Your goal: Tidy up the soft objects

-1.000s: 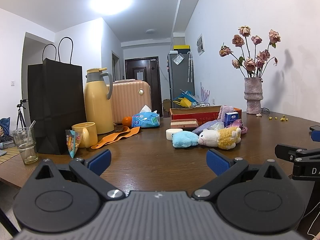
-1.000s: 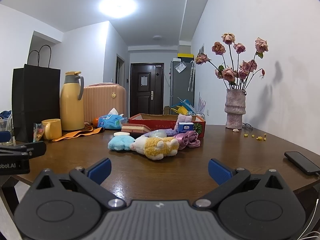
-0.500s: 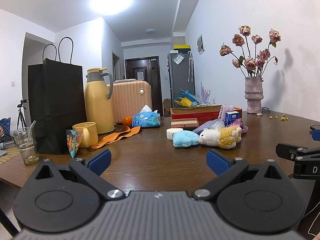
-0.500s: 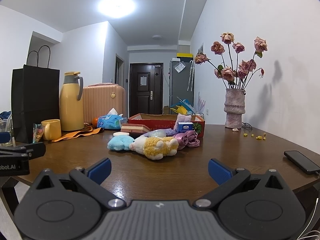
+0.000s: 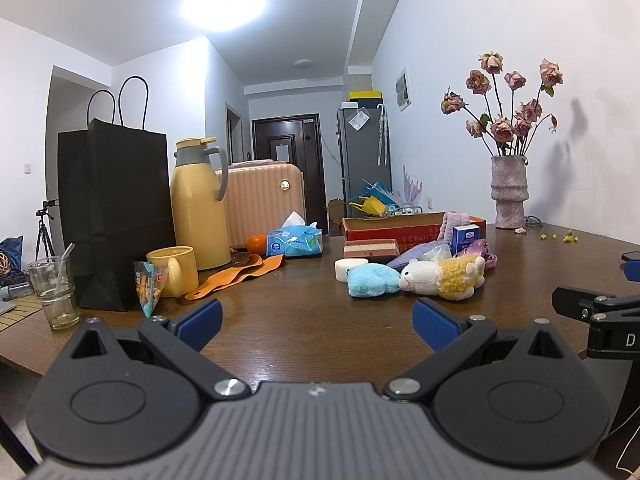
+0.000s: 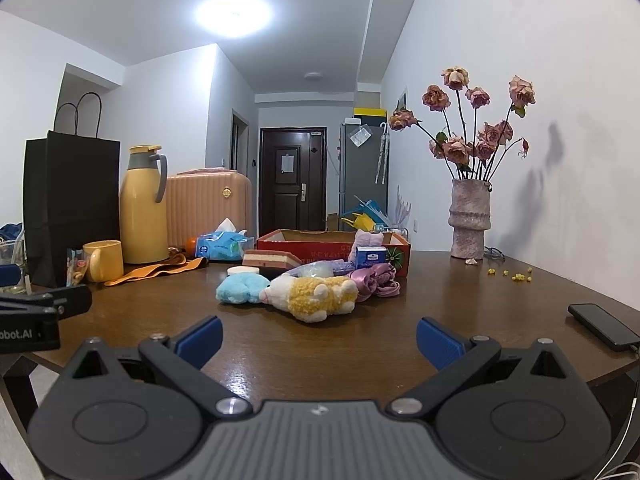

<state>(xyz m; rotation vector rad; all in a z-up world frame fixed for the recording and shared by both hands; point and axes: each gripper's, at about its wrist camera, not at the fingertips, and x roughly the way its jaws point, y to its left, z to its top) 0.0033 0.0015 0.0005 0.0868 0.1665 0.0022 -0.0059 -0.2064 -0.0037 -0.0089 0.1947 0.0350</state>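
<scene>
A yellow-and-white plush sheep [image 5: 444, 277] [image 6: 314, 295] lies on its side mid-table, its head touching a light blue plush [image 5: 370, 280] [image 6: 240, 289]. Behind them lie a pink satin cloth [image 6: 376, 278], a striped sponge [image 5: 371, 248] [image 6: 270, 259], a white round pad [image 5: 347, 267] and a purple cloth [image 5: 416, 254]. A red cardboard box [image 5: 400, 229] [image 6: 320, 246] stands further back. My left gripper [image 5: 316, 320] is open and empty, short of the toys. My right gripper [image 6: 318, 340] is also open and empty, near the table's front edge.
On the left stand a black paper bag [image 5: 114, 216], a yellow thermos [image 5: 198, 208], a yellow mug [image 5: 174, 270], a glass [image 5: 54, 292] and a tissue pack [image 5: 294, 240]. A vase of dried roses [image 6: 468, 220] is back right. A phone [image 6: 604, 326] lies at the right edge.
</scene>
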